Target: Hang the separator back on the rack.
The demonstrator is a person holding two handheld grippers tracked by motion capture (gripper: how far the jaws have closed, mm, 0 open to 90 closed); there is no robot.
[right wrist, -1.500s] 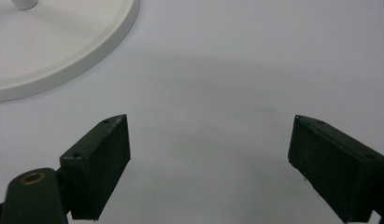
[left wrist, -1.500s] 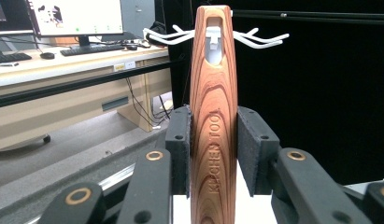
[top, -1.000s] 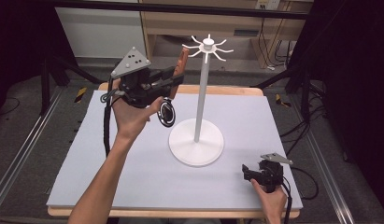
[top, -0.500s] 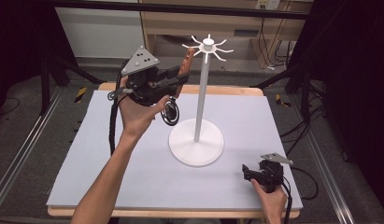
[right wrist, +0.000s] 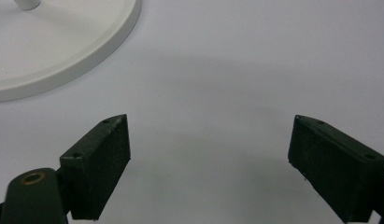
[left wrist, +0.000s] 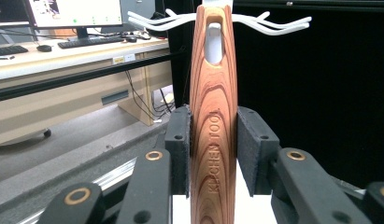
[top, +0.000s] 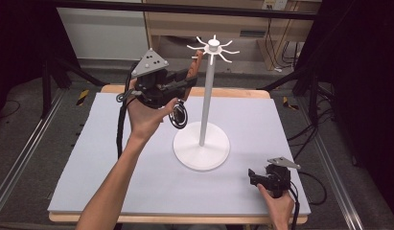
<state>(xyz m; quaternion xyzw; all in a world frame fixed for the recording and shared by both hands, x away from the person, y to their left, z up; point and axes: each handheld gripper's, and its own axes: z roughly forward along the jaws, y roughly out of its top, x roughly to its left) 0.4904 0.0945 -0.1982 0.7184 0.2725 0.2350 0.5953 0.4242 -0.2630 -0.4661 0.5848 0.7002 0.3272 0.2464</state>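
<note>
My left gripper is raised above the table and shut on a wooden kitchen tool handle. The handle points up and right toward the hooks at the top of the white stand. The tool's dark round head hangs below the hand. In the left gripper view both pads press the handle, and a white hook shows through the slot near its tip. My right gripper rests on the mat at the front right, open and with nothing between its fingers.
The stand's round base sits mid-table on a pale mat; its rim lies just ahead of the right gripper. A desk with a monitor and keyboards stands beyond the table. Cables trail from both grippers.
The left hand has shifted a little to the right, bringing the handle's tip up to the stand's hooks. The right gripper has stayed still.
</note>
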